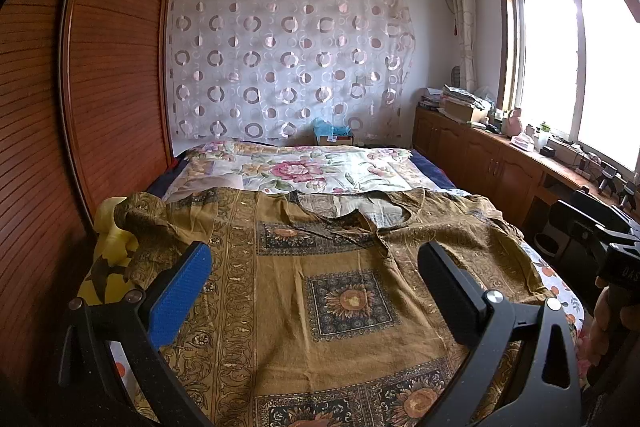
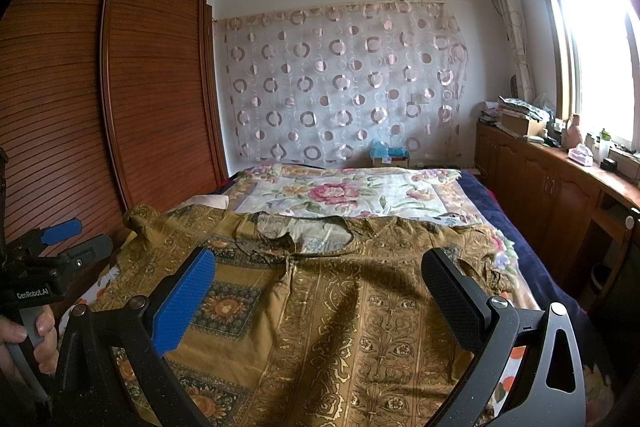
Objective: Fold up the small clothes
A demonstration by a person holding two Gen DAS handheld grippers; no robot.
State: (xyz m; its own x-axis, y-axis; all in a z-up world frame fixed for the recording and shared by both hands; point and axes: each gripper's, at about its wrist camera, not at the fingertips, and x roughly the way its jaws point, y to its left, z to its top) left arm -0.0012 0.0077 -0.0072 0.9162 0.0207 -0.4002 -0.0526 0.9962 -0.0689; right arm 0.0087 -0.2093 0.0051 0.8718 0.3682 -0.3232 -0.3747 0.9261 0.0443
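Two grippers hang over a bed [image 1: 432, 171]. On the left in the right wrist view, a hand [image 2: 28, 343] holds the left gripper [image 2: 76, 239], and its body reads "GenRobot.AI". Its fingers are spread wide and hold nothing. A brown top [image 1: 320, 287] with flower squares lies flat on the bed, its neck hole pointing to the far wall. The right gripper [image 2: 320, 295] is wide apart too and holds nothing.

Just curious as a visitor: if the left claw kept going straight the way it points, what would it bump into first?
Most likely the brown patterned shirt spread on the bed: the open left claw points low over it. Depth is hard to judge.
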